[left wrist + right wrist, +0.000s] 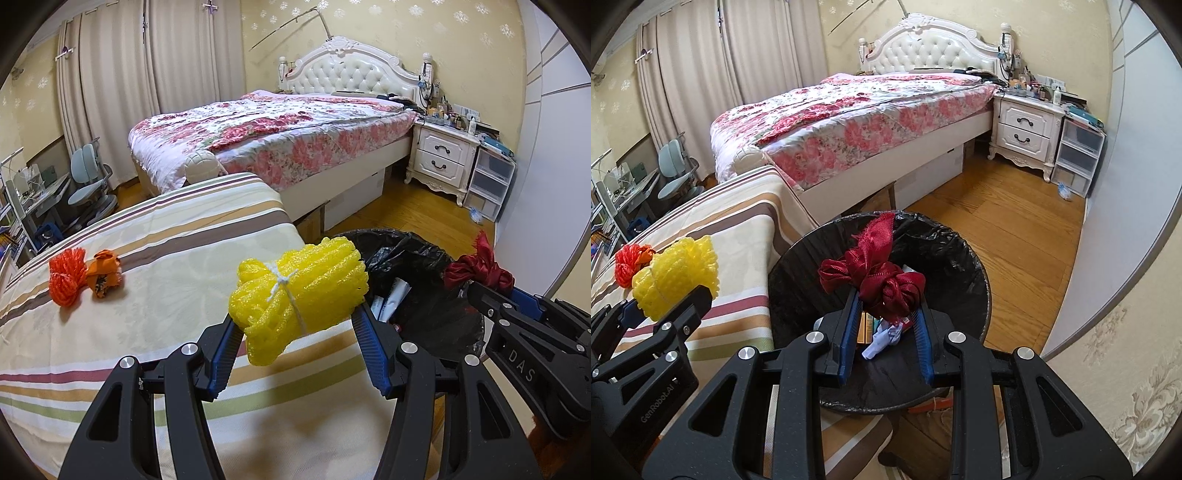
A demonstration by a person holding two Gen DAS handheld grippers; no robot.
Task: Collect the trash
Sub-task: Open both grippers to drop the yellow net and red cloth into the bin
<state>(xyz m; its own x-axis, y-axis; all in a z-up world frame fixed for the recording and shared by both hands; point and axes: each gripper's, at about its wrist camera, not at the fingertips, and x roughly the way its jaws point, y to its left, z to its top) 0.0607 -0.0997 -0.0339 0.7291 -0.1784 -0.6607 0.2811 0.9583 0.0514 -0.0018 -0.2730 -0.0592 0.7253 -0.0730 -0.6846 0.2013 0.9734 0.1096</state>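
My left gripper (295,314) is shut on a yellow foam net bundle (299,288) tied with white string, held above the right edge of the striped cloth (166,295), beside the bin. My right gripper (886,295) is shut on a knotted dark red ribbon (875,273), held over the open mouth of the black-lined trash bin (960,258). In the left wrist view the red ribbon (476,269) and right gripper show at the right, over the bin (424,280). An orange net bundle (66,277) and an orange crumpled scrap (105,275) lie on the cloth at far left.
Paper and wrappers (882,336) lie inside the bin. A bed with a floral quilt (849,122) stands behind, with a white nightstand (1023,129) and plastic drawers (1075,158) at the right. Wooden floor (1015,229) lies right of the bin. A desk chair (88,177) is at far left.
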